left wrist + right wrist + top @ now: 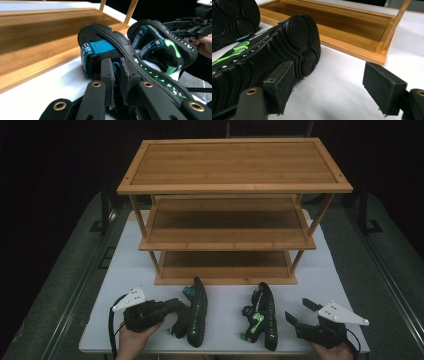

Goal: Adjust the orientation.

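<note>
Two black sandals lie on their sides on the white table (129,265), in front of a bamboo shelf. The left sandal (198,312) has teal straps; my left gripper (178,311) comes at it from the left and is shut on a strap. In the left gripper view the pads (107,75) pinch teal webbing of that sandal (105,47). The right sandal (264,317) has green markings. My right gripper (302,313) stands open just right of it. In the right gripper view its left pad (279,85) is at the sole (274,50), touching or nearly so.
A three-tier bamboo shelf (235,187) stands at the table's back, its bottom tray (225,280) just behind the sandals' toes. Its tiers hold nothing. The table's front edge runs close under both hands. Dark floor surrounds the table.
</note>
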Tool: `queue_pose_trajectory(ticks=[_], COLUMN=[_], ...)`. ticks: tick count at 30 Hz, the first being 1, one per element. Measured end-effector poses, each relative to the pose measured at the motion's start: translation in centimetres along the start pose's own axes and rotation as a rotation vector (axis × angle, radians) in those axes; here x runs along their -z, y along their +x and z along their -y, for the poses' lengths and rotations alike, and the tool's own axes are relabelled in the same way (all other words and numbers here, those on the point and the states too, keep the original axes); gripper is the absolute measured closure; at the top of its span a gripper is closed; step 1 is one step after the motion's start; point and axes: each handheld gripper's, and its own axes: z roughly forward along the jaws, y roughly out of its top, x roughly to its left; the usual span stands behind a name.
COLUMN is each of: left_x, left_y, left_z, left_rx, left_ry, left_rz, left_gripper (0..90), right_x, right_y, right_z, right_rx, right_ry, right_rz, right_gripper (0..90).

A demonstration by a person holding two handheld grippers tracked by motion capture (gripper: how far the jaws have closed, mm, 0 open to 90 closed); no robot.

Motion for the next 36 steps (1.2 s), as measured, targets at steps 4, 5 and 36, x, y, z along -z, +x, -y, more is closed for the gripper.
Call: queue_pose_trajectory(ticks=[4, 5, 36], left_x=[-0.4, -0.4, -4.8], left_y=[-0.3, -0.3, -2.3], left_z=[-0.4, -0.4, -2.4], left_rx=[-0.005, -0.005, -0.008], left_ry=[-0.012, -0.012, -0.033], left_rz=[0.013, 0.013, 0.131], left_gripper=[81.4, 81.4, 68.0], right_x=[0.0, 0.0, 0.3], right_y=[0.0, 0.0, 0.0], right_z=[0.0, 0.0, -0.1], right_rx=[0.002, 0.002, 0.008], right_ry=[-0.002, -0.002, -0.012], right_rz=[0.001, 0.001, 0.008], right_gripper=[24.5, 24.5, 24.8])
